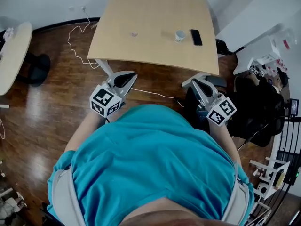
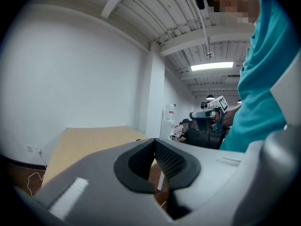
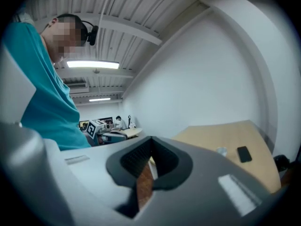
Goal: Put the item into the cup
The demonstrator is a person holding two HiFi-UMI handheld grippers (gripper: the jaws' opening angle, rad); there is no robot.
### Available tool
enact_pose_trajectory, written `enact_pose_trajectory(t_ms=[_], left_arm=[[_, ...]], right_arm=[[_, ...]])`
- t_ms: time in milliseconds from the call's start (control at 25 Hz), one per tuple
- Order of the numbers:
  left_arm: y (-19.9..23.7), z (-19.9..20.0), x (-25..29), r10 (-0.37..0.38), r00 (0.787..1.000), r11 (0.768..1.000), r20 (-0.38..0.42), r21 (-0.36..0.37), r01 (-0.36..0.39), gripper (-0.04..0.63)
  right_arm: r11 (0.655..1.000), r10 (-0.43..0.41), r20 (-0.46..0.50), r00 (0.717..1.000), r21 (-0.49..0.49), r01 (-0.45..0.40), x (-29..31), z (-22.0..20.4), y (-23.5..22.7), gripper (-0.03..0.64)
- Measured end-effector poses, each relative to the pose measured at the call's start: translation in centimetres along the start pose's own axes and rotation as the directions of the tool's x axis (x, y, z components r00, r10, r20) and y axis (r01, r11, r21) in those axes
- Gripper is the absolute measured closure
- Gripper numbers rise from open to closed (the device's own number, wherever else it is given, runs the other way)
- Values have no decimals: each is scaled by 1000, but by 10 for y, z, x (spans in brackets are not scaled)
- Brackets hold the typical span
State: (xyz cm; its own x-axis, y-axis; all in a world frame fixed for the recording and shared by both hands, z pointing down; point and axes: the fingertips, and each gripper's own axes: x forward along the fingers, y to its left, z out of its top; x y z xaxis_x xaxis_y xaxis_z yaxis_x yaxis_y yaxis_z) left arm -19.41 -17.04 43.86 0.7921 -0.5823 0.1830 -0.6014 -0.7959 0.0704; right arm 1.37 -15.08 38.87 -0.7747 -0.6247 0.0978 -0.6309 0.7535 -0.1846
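Teal shirt (image 1: pixel 150 159) fills the near view. Left gripper (image 1: pixel 127 76) hangs over the wooden floor (image 1: pixel 42 107), short of the tabletop (image 1: pixel 150 8), its fingers closed together on nothing. Far on the tabletop, a small pale item (image 1: pixel 134 33) lies well left of the white cup (image 1: pixel 179 36), and a black phone (image 1: pixel 196 37) lies just right of the cup. Right gripper (image 1: pixel 194 81) has its fingers likewise closed and empty.

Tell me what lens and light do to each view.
Head view: wide lens bows the table at its edges; even light, faint shadow by the cup. Left gripper view: dark round vignette, strip light blown out, left gripper soft up close. Right gripper view: same vignette, glaring strip light, right gripper blurred.
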Motion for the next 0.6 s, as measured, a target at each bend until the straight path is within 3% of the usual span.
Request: enact_pose_trajectory(t_ms=[200,320,480,600], left_arm=[[46,-13,64,42,998,999,-45,21,-41,591],[82,-26,105,136,985,991,-103,23,-134,591],[131,-46,150,281,930,958,-237,15,-285,577],[170,-67,174,371,855,925,-362,65,-374,537]], right_arm=[[999,-1,-14,1000,32,2,4,-16,-53,614],[999,30,-5,1000,27,-30,1,-22,-100,614],[995,98,-14,995,4,-98,2,-18,-163,614],[990,138,-24,990,14,-138,4,-12,-203,614]])
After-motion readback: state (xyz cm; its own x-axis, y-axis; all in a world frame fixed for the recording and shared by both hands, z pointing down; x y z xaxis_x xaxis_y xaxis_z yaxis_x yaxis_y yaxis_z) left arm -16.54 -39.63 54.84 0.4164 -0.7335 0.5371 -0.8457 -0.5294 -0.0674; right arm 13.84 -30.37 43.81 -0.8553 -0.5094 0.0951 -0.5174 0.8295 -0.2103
